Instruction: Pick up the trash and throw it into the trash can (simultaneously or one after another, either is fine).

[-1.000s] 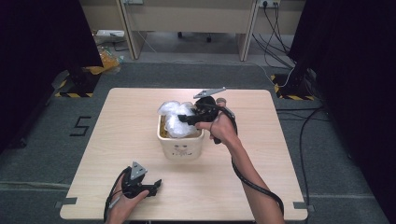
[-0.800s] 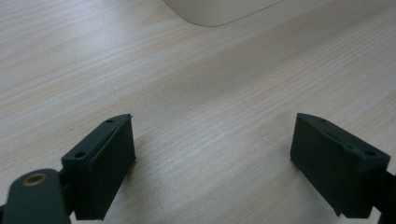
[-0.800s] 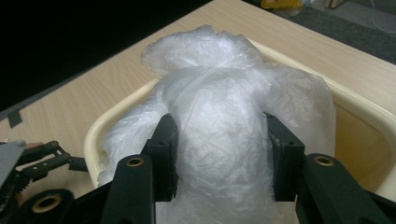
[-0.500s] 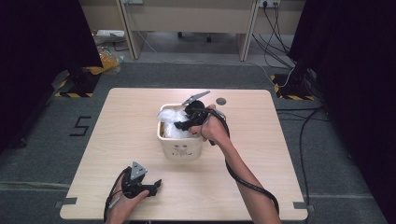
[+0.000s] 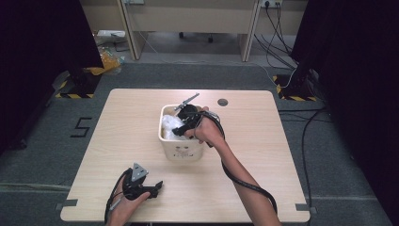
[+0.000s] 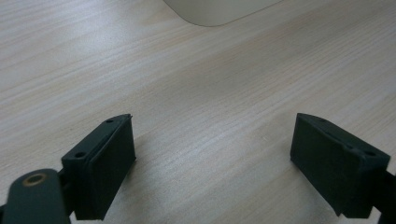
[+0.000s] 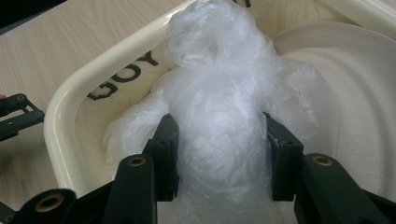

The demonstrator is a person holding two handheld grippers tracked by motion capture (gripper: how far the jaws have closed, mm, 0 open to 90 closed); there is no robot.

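While the left gripper [image 5: 141, 184] rests idle at the near edge of the surface [image 5: 117, 122], its fingers [image 6: 106, 161] spread wide over bare wood with nothing between them, the right gripper [image 5: 184, 123] works inside the cream bin [image 5: 181, 153] at the middle of the surface. A second ago it hovered over the bin's far right corner; it has since dropped lower and moved inward over the opening, so that the hand [image 5: 205, 133] now sits above the near right part of the rim.

In the right gripper view the fingers [image 7: 162, 154] stand on either side of a crumpled clear plastic bag [image 7: 219, 121], pressing into its bunched middle. They appear clamped on it, though the soft film makes it hard to judge how firm the hold is. The bag lies inside the bin, its knotted top leaning toward the wall that carries dark lettering [image 7: 122, 74], and it rests partly against a pale rounded form [image 7: 345, 93] deeper in the bin; what that form is cannot be told.

The descent suggests that the work has passed from approach to grasp. The bag is probably either being pushed down into the bin or about to be lifted out, and the pictures do not settle which. Thin plastic can slip or stretch, so a slow pull would be wise.
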